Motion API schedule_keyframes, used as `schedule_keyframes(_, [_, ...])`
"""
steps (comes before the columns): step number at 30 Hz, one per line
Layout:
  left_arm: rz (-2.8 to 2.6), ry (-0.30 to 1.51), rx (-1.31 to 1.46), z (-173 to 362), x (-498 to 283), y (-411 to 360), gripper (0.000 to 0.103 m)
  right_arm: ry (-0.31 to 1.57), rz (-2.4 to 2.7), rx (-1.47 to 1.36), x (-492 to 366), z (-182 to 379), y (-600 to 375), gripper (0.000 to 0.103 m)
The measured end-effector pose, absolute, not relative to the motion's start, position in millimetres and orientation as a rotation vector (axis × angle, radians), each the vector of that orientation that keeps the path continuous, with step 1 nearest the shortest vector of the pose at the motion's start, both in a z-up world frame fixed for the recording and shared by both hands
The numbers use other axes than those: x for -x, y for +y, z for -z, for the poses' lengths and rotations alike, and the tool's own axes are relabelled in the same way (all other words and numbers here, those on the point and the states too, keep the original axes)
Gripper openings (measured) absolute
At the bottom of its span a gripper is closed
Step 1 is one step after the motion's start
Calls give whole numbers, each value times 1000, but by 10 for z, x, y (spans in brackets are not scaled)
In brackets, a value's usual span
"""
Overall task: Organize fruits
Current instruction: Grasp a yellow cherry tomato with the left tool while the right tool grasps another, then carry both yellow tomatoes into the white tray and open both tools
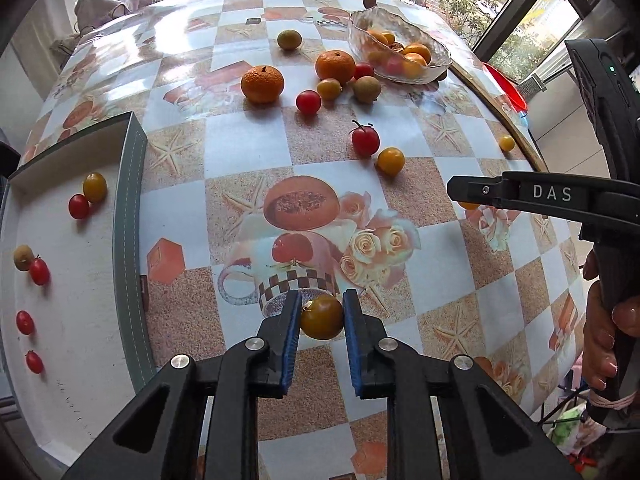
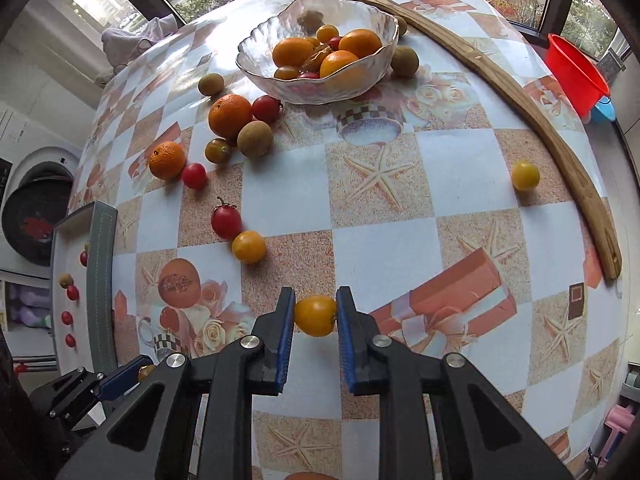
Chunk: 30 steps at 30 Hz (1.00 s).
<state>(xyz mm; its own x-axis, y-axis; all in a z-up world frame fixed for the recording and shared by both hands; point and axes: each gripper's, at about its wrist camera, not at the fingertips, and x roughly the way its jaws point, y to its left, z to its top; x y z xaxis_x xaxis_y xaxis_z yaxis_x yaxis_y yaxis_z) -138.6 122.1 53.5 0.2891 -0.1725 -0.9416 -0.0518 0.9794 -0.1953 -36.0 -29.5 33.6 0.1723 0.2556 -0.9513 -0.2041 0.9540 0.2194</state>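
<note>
My left gripper [image 1: 322, 316] is shut on a dark yellow cherry tomato [image 1: 322, 318], above the patterned tablecloth beside the white tray [image 1: 80, 300]. The tray holds several small red and yellow tomatoes [image 1: 79, 206]. My right gripper [image 2: 316, 314] is shut on an orange-yellow cherry tomato [image 2: 315, 315]; it shows from the side in the left wrist view [image 1: 472, 196]. A glass bowl [image 2: 320, 80] with oranges and small fruits stands at the far side. Loose mandarins [image 2: 230, 115], red tomatoes [image 2: 226, 221] and yellow tomatoes [image 2: 249, 246] lie between bowl and tray.
A curved wooden strip [image 2: 560, 152] runs along the table's right edge. A lone yellow tomato [image 2: 525, 175] lies near it. A red bucket [image 2: 576, 72] stands beyond the edge. A brown round fruit [image 2: 405, 61] sits behind the bowl.
</note>
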Motion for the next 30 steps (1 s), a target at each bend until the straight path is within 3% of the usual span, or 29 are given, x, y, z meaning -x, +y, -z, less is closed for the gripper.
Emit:
schedule_keyframes(18, [-70, 1198, 306, -774, 1774, 2136, 22, 1372, -518, 50, 577, -538, 839, 23])
schedule_keyframes(30, [-258, 1203, 374, -628, 2218, 2902, 22, 1373, -702, 163, 793, -560, 1940, 23])
